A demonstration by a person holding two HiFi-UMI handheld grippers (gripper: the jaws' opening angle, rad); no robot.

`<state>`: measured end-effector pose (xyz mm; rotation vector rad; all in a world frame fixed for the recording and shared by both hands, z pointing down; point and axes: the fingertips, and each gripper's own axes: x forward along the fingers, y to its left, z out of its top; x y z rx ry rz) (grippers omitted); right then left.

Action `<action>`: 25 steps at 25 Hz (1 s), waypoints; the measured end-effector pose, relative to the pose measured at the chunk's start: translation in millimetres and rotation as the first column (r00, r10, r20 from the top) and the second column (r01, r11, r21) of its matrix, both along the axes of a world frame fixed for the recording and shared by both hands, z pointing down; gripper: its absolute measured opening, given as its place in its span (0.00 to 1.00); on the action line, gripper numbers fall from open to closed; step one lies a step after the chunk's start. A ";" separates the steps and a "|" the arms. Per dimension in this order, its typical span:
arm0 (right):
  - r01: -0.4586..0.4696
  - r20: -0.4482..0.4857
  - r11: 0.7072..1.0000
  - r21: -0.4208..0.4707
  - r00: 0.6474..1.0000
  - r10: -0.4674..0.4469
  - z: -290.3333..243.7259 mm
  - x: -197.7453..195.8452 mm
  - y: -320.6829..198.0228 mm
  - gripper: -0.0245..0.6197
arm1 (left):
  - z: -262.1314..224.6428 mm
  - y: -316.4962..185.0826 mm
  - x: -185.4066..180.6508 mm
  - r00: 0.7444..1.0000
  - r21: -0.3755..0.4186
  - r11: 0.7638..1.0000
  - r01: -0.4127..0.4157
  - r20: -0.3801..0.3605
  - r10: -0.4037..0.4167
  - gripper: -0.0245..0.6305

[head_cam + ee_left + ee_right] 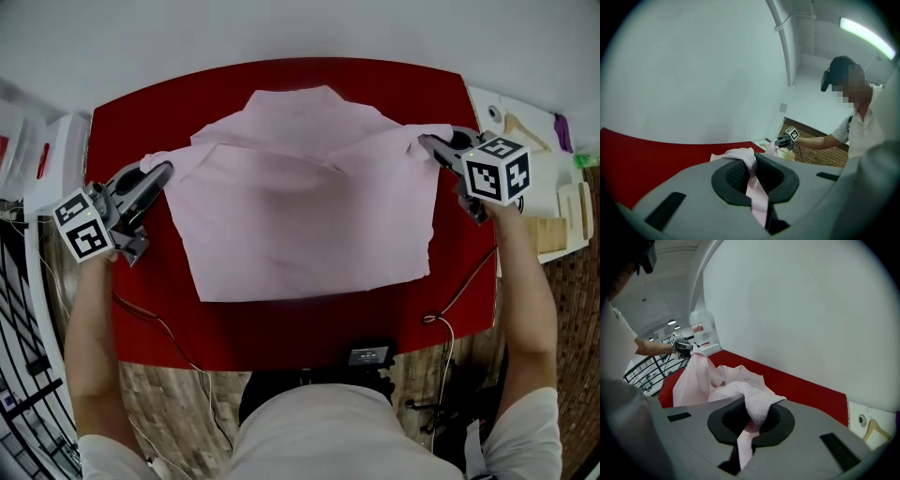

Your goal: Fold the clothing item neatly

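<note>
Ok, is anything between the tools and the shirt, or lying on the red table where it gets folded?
Nothing visible. The left tool and right tool are each shut on the shirt, one per side. On the red table only a cable lies near the front corner, apart from the shirt.

The pale pink cloth shirt [300, 197] is plain, one even tint all over. Under it, the flat table top [281, 328] is deep red. The left gripper [161, 172], at 9 o'clock, and the right gripper [429, 143], at 2 o'clock, are grey with black trim and black-on-white square markers. The smooth wall [281, 28] at 12 o'clock is white. The wood-grain floor [169, 394] at 7 o'clock is streaked brown and tan. The person's short-sleeved top [319, 431] at 6 o'clock is white.
</note>
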<state>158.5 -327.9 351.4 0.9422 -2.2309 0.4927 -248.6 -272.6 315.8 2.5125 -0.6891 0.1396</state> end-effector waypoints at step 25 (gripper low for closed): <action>-0.219 0.140 0.938 -0.270 0.954 0.263 120.5 10.5 -85.9 0.28 | 130.7 -69.9 -41.5 0.946 -0.282 0.905 0.319 0.034 -0.323 0.22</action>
